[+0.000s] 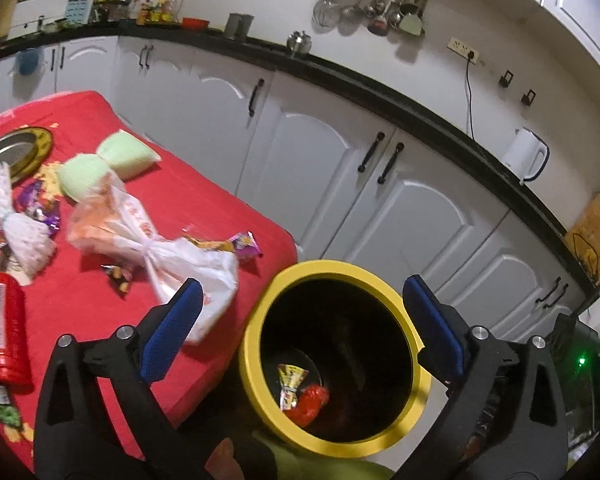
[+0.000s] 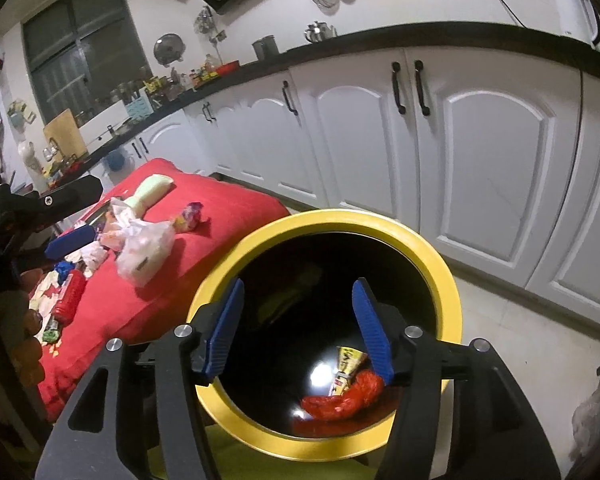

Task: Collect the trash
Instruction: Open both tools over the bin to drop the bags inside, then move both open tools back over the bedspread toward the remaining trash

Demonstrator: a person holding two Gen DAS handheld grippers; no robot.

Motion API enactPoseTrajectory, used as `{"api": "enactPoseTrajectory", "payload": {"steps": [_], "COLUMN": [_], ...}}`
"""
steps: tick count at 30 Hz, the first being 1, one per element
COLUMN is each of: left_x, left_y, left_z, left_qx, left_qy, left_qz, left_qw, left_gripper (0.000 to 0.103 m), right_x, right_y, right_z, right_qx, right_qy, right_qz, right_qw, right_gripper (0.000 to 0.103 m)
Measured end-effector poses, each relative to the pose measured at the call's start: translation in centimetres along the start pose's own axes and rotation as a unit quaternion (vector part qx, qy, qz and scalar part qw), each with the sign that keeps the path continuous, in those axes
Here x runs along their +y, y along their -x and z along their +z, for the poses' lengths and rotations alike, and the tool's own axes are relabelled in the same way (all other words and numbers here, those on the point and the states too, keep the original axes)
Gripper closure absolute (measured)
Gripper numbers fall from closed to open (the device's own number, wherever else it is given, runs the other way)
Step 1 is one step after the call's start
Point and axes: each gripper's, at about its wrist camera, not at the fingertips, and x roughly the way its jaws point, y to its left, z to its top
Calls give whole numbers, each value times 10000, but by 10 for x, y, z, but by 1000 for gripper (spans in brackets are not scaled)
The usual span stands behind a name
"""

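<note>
White cabinets (image 1: 320,168) under a black worktop (image 1: 400,100) fill the background beyond both tools, and a red-covered counter (image 1: 112,280) lies ahead-left of the left tool (image 1: 304,320), which is spread wide and holds nothing. The yellow-rimmed bin (image 2: 440,264) sits directly below the right tool (image 2: 298,324), also spread and empty, with a red wrapper (image 2: 340,400) and yellow packet (image 2: 346,364) at its bottom. On the counter, beyond the left tool's left finger (image 1: 172,328), lie a knotted white plastic bag (image 1: 160,240), a green cloth bundle (image 1: 108,164), a red tube (image 1: 8,328) and small candy wrappers (image 1: 244,244), none blocking the bin's mouth.
</note>
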Motion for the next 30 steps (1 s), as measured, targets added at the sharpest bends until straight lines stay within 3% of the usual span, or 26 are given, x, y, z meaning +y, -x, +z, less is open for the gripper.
{"api": "enactPoseTrajectory", "payload": {"steps": [13, 30], "left_x": [29, 81], "left_y": [47, 85], "left_z": [10, 17], "left_qx": [-568, -1053], "left_qy": [259, 691], "left_qz": [199, 417], "left_qw": [9979, 9912], "left_gripper": [11, 11], "right_x": [49, 113], "right_y": [8, 5], "right_z": [7, 13], "right_qx": [-86, -82], "right_qy": [489, 1081], "right_qz": [290, 550], "right_qw": [9983, 9926], "right_gripper": [37, 32]}}
